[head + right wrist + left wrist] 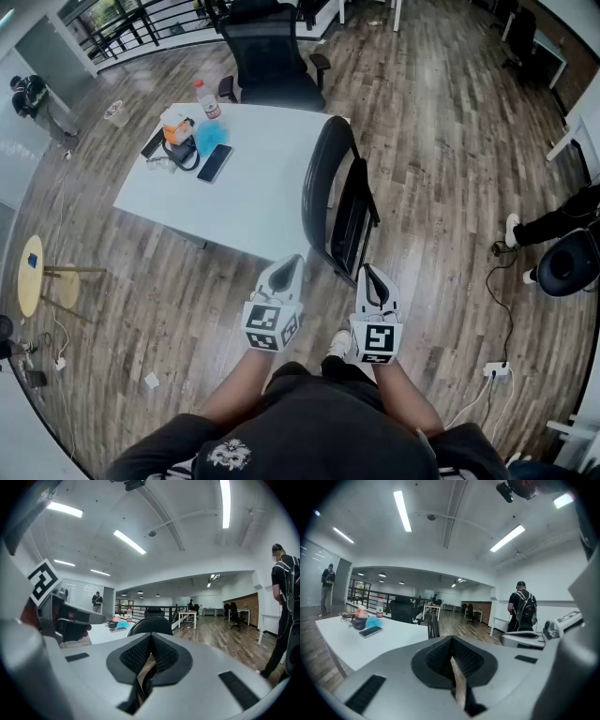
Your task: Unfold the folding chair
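Note:
The black folding chair (339, 197) stands folded flat beside the white table (272, 197), its curved back rail at the top. In the right gripper view the chair's (151, 625) rounded back rises just beyond the jaws; in the left gripper view the chair (433, 626) shows edge-on. My left gripper (290, 265) and right gripper (370, 274) hang side by side in front of the chair, a short way from it and touching nothing. Both are shut with nothing between the jaws.
On the table lie a phone (215, 162), a blue cloth (210, 135), a bottle (207, 99) and small items. A black office chair (272, 61) stands behind the table. A small round yellow table (32, 274) is at left. A person with a backpack (524, 609) stands to the right.

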Tool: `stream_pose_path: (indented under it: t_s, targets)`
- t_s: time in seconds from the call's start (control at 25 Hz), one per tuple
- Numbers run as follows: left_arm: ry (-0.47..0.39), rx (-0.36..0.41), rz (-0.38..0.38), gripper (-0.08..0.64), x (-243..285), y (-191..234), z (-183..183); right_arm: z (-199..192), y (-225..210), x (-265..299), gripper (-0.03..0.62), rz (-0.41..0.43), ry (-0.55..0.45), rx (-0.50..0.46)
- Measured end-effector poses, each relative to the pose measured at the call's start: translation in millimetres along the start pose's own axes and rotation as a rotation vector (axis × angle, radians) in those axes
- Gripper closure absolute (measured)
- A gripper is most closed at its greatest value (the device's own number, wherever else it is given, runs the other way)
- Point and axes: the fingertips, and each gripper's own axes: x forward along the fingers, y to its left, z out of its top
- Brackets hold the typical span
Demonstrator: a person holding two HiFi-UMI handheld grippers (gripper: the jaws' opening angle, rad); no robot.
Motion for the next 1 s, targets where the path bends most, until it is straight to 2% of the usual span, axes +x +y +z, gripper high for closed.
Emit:
stream_pose_path:
  t_s: [0.28, 0.44, 0.76, 0.8, 0.88, 1.0]
  targets:
    - [0.0, -0.016, 0.052, 0.554, 44, 27, 17, -3, -1, 48, 0.578, 0.042, 0.014, 0.018]
    - [0.016, -0.017, 0.036, 0.554, 75, 42, 26, -10, 0, 83, 0.578, 0.043, 0.042, 0.038]
    - [0.133, 0.018, 0.063, 0.545, 141, 77, 40, -28, -22, 164, 0.577, -0.015, 0.162, 0.031]
    - [0.153, 0.019, 0.056, 0.504, 149, 80, 41, -35, -27, 173, 0.565, -0.024, 0.19, 0.04]
    - [0.206, 0.017, 0.034, 0.377, 167, 83, 39, -50, -34, 192, 0.467, -0.032, 0.251, 0.073]
    - [0.29, 0.019, 0.017, 0.329, 189, 87, 30, -77, -43, 213, 0.412, -0.045, 0.336, 0.105]
